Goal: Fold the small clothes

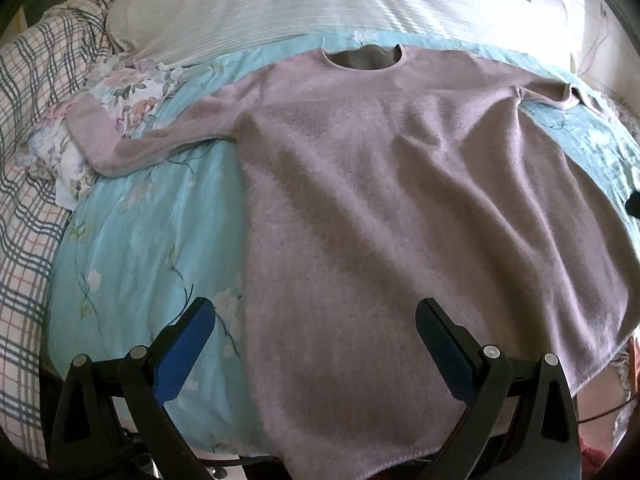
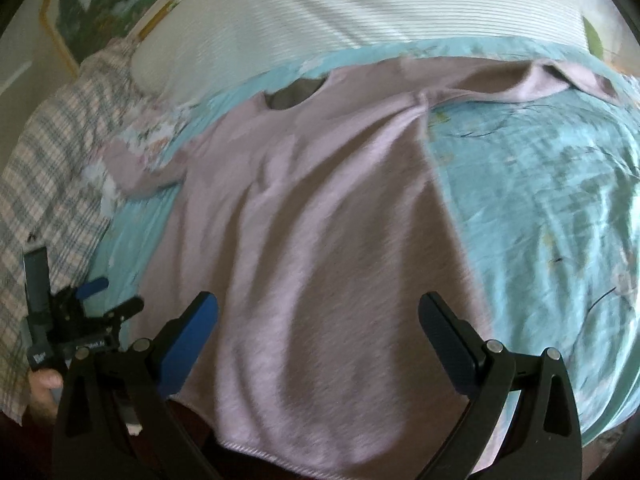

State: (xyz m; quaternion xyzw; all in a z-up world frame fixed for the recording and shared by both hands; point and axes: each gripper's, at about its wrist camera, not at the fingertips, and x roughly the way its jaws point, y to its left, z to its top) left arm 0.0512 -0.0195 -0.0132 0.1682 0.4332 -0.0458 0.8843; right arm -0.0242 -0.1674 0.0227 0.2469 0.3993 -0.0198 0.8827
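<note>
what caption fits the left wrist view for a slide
Open left tool poised over the hem of a mauve long-sleeved sweater spread flat on a light blue floral quilt.

Sweater (image 1: 400, 208): fuzzy lilac knit, matt (ribbed hem)
Quilt (image 1: 140, 240): smooth floral cloth, slight sheen
Pillow (image 1: 280, 4): ribbed white fabric
Left gripper (image 1: 316, 344): matt black plastic, blue pads, metal pins

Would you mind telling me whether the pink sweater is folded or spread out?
Spread out: the sweater lies flat on the blue bedspread, neck hole showing, both sleeves reaching sideways.
</note>
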